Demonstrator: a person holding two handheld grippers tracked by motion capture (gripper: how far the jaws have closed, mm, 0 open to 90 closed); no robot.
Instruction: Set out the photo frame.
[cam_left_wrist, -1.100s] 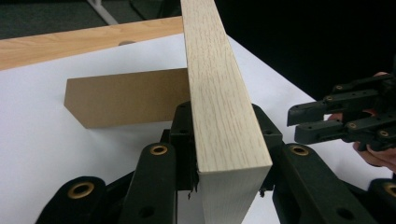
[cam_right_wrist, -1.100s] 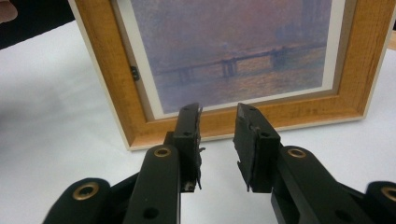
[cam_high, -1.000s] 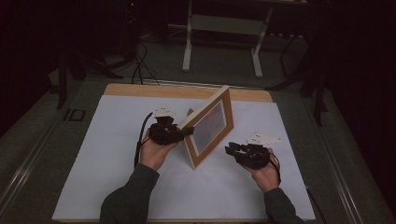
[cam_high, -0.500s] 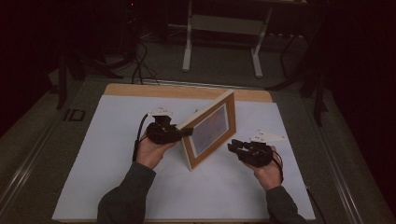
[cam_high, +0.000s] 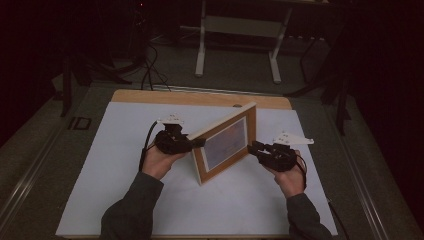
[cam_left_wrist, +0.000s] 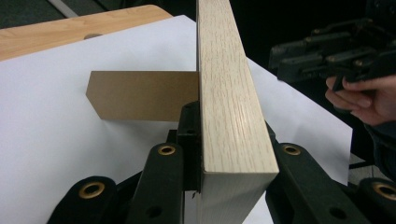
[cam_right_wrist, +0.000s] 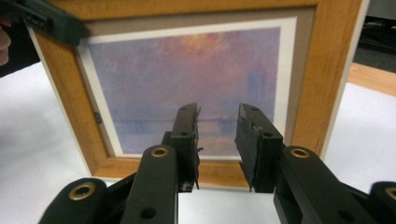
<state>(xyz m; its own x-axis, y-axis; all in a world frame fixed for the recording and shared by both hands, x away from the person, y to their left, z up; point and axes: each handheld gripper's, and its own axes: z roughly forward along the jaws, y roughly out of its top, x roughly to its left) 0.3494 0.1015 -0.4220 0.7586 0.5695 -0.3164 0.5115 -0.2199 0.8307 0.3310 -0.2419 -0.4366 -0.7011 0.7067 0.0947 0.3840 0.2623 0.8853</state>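
Picture frame (cam_high: 227, 143), wooden, standing upright on the white sheet (cam_high: 100, 165) covering your counter (cam_high: 150, 97), brown easel stand (cam_left_wrist: 140, 95) splayed behind it. Your left gripper (cam_high: 196, 143) is clamped on the frame's upper edge. Your right gripper (cam_high: 253, 148) is parted, holding nothing, just beside the frame's print face.

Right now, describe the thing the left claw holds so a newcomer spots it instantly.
On the white sheet covering the table stands a picture frame, upright near the middle. The left claw grips its pale edge. It has a wooden border around a hazy purple-orange print.
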